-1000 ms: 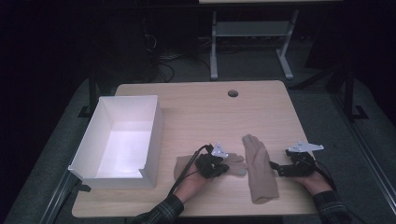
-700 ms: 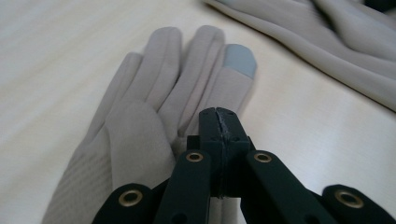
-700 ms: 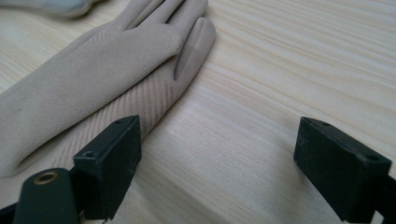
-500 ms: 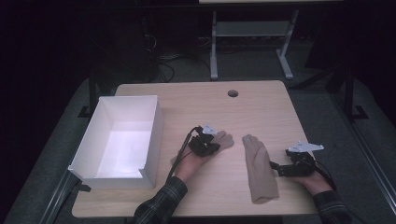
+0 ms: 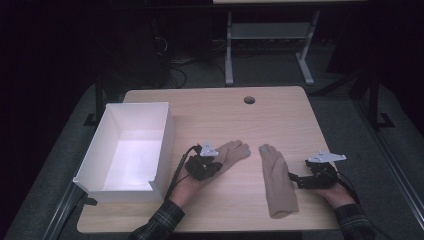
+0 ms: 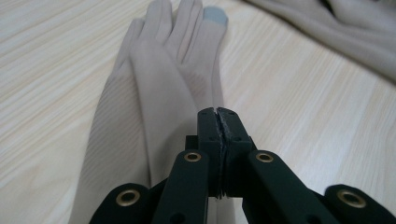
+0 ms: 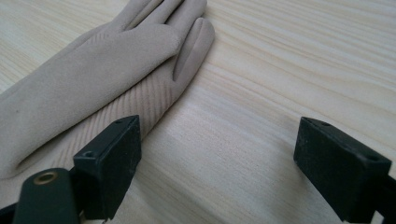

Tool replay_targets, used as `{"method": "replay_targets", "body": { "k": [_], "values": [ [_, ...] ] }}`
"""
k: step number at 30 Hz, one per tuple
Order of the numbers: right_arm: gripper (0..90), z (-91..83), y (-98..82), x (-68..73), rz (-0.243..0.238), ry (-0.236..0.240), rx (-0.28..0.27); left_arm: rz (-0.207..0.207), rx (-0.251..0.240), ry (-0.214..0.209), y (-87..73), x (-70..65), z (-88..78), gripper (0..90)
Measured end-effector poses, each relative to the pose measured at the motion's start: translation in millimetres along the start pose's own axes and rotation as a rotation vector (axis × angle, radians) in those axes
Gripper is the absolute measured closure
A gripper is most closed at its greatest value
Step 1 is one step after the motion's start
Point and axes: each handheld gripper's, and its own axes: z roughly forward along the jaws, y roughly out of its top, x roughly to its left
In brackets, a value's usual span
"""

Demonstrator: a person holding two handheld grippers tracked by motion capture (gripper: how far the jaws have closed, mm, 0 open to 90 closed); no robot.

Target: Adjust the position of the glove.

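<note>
Since the earlier frames the left gripper [image 5: 214, 162] has dragged one beige glove [image 5: 232, 152] leftward, apart from the second glove [image 5: 277, 182] on the desk [image 5: 210, 110], near a white box [image 5: 131, 147]; the right gripper [image 5: 298, 180] rests beside the second glove; left gripper view: jaws clamped together on the glove [image 6: 159, 93]; right gripper view: jaws wide apart, glove [image 7: 93, 70] beside one.
</note>
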Motion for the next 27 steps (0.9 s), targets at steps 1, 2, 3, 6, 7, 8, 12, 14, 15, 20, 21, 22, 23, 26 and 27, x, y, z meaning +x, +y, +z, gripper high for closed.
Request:
{"method": "replay_targets", "body": {
  "k": [1,2,3,6,7,8,12,14,15,20,21,22,23,26,27],
  "values": [
    [14.4,0.0,0.0,0.0,0.000,0.000,0.000,-0.002,0.002,0.001,-1.6,0.0,-1.0,88.1],
    [14.4,-0.2,-0.1,0.1,-0.001,0.001,0.000,-0.005,0.002,0.006,-3.8,0.1,-1.5,87.6],
    [14.4,-0.3,-0.3,0.2,-0.001,0.002,0.000,-0.011,0.013,0.011,-5.6,0.3,-2.2,87.5],
    [14.4,-0.4,-0.4,0.3,-0.004,0.002,-0.001,-0.020,0.033,0.034,-10.7,2.8,-0.9,87.6],
    [14.4,-0.4,-0.4,0.2,-0.004,0.003,-0.001,-0.030,0.042,0.037,-11.9,3.6,0.3,87.6],
    [14.4,-0.4,-0.4,0.2,-0.004,0.003,-0.001,-0.032,0.049,0.037,-12.8,4.9,1.3,87.5],
    [14.4,-0.4,-0.4,0.2,-0.004,0.003,-0.001,-0.033,0.078,0.025,-15.1,5.6,4.2,87.7],
    [14.4,-0.4,-0.4,0.3,-0.004,0.003,-0.001,-0.041,0.074,0.009,-15.0,3.8,5.6,88.6],
    [14.4,-0.3,-0.4,0.2,-0.005,0.003,-0.002,-0.042,0.074,-0.008,-14.8,2.9,6.2,88.7],
    [14.4,-0.3,-0.4,0.3,-0.004,0.003,-0.002,-0.035,0.067,-0.071,-12.1,-9.0,11.4,89.2],
    [14.4,-0.3,-0.4,0.2,-0.005,0.003,-0.002,-0.030,0.065,-0.089,-11.1,-13.3,13.0,89.2],
    [14.4,-0.3,-0.4,0.2,-0.005,0.003,-0.002,-0.028,0.065,-0.103,-10.4,-15.9,14.0,89.2],
    [14.4,-0.3,-0.4,0.2,-0.005,0.003,-0.002,-0.020,0.060,-0.131,-9.2,-21.5,16.4,89.2],
    [14.4,-0.3,-0.4,0.2,-0.005,0.003,-0.002,-0.008,0.059,-0.159,-7.5,-29.6,19.2,89.2],
    [14.4,-0.3,-0.4,0.2,-0.005,0.003,-0.002,0.003,0.059,-0.168,-6.6,-33.3,20.4,89.1]
  ]
}}
